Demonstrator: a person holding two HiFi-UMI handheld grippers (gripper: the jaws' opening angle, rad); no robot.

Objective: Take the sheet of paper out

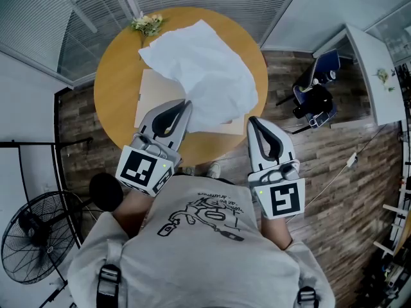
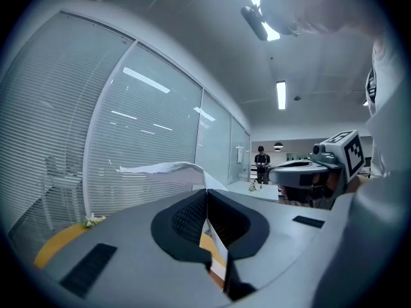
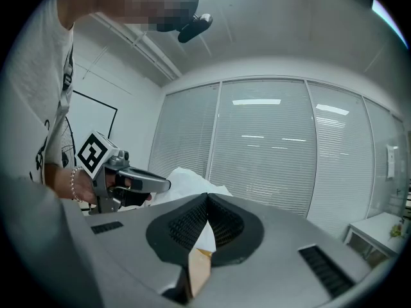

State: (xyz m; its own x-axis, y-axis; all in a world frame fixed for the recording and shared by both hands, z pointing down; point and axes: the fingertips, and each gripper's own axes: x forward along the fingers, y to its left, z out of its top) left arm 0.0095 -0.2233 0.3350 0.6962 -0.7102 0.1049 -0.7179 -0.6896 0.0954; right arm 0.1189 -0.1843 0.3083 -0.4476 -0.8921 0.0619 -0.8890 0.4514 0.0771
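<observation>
Head view: crumpled white sheet of paper [image 1: 205,76] lies over a tan envelope [image 1: 153,90] on the round table [image 1: 115,76]; left tongs [image 1: 185,106] at the sheet's near-left edge, right tongs [image 1: 252,121] at the envelope's near-right corner.
Left gripper view: jaws together, clamped on the sheet's edge; the sheet arches away ahead-left.
Right gripper view: jaws closed on the tan envelope; the sheet sits just beyond the tips.

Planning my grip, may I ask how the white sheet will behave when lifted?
Probably floppy: the white sheet sags in creased folds from the left gripper. Likely light, since one pinched edge carries it. Thin, so it may tear.
</observation>
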